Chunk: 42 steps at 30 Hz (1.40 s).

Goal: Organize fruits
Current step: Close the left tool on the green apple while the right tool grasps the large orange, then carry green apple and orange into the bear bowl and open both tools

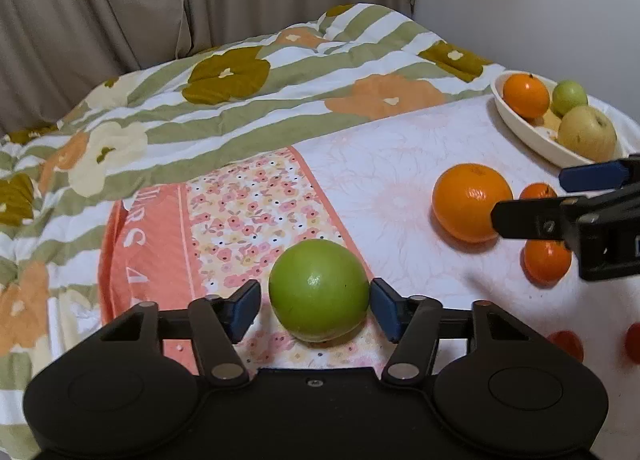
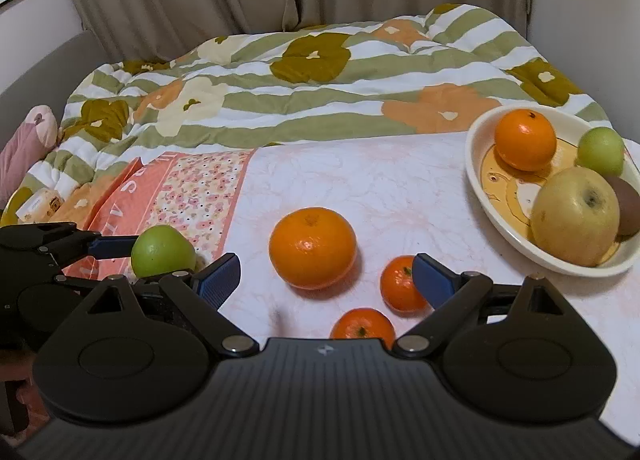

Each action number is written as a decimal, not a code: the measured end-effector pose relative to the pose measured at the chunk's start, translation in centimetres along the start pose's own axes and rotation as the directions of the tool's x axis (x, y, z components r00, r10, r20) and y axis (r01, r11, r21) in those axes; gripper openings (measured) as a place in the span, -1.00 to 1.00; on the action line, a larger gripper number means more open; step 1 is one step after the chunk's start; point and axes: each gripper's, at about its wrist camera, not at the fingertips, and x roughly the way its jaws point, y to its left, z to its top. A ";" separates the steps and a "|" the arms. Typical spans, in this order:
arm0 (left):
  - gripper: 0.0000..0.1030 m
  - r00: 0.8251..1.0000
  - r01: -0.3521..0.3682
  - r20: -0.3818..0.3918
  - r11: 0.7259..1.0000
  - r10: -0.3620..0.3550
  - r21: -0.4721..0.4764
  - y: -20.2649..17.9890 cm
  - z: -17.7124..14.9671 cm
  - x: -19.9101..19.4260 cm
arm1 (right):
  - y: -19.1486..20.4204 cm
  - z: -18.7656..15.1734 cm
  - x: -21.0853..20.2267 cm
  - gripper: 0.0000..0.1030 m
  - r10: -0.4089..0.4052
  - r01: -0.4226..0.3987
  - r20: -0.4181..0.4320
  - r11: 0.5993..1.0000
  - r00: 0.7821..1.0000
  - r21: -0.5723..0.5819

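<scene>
Green and glossy, the apple (image 1: 319,291) sits at the left of the spread, on the flowered orange strip of the bed sheet (image 1: 400,164), and your left gripper (image 1: 316,306) has its jaws part open around it: the right blue pad is at the apple's skin, while a narrow gap shows on the left, so it is bracketed rather than clamped. Behind it the striped floral quilt (image 1: 240,100) is bunched along the far edge of the bed.

Moving right, the big orange (image 2: 312,247) rests on the pale part of the sheet, well apart from the apple. Just right of it lie two small mandarins (image 2: 400,284), one behind the other; your right gripper (image 2: 326,282) hangs over this group with its jaws spread wide and nothing held, the right pad overlapping the farther mandarin in the right wrist view.

At the far right corner of the bed stands the cream bowl (image 2: 476,164), holding an orange (image 2: 525,139), a small green apple (image 2: 601,151), a yellow apple (image 2: 576,216) and a brown fruit (image 2: 626,210) tucked behind it.
</scene>
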 end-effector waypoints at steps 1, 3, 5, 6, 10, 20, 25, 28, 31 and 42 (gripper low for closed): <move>0.18 1.000 0.002 -0.002 1.000 -0.002 -0.003 0.0 0.0 0.1 | 0.1 0.1 0.2 1.00 0.000 0.000 -0.002 1.000 1.000 -0.005; 0.15 1.000 0.002 -0.004 1.000 -0.002 0.004 -0.1 0.0 0.3 | 0.3 0.3 0.5 1.00 -0.002 0.002 -0.008 1.000 1.000 -0.011; 0.14 1.000 -0.001 -0.001 1.000 0.001 0.012 -0.3 0.0 0.4 | 0.4 0.4 0.9 1.00 0.000 0.000 -0.011 1.000 1.000 -0.019; 0.14 1.000 -0.001 -0.001 1.000 0.001 0.013 -0.3 0.0 0.4 | 0.5 0.5 1.0 1.00 0.000 -0.001 -0.013 1.000 1.000 -0.026; 0.14 1.000 0.006 -0.005 1.000 -0.006 -0.007 0.0 -0.1 0.2 | 1.4 0.9 1.6 1.00 -0.017 0.017 0.001 0.995 1.000 -0.102; 0.14 1.000 -0.005 -0.010 1.000 0.005 -0.016 -0.1 -1.1 -0.8 | 2.2 1.5 3.7 1.00 -0.005 0.001 -0.017 0.983 1.000 -0.186; 0.14 0.999 -0.031 -0.012 0.998 0.031 -0.047 0.0 -1.6 -1.3 | 2.5 1.7 4.7 0.73 0.006 -0.016 -0.050 0.978 0.999 -0.206; 0.14 0.999 -0.039 -0.013 0.998 0.038 -0.059 -0.1 -1.8 -1.5 | 2.6 1.7 5.2 0.69 -0.005 -0.012 -0.079 0.976 0.997 -0.218; 0.14 0.999 -0.047 -0.015 0.996 0.046 -0.075 -0.1 -2.0 -1.7 | 2.5 1.7 5.5 0.69 -0.005 -0.015 -0.093 0.975 0.996 -0.220; 0.14 0.994 -0.109 0.014 0.985 0.112 -0.131 -0.5 -1.7 -3.6 | 1.4 1.9 5.7 0.45 0.038 -0.062 -0.119 0.976 0.992 -0.209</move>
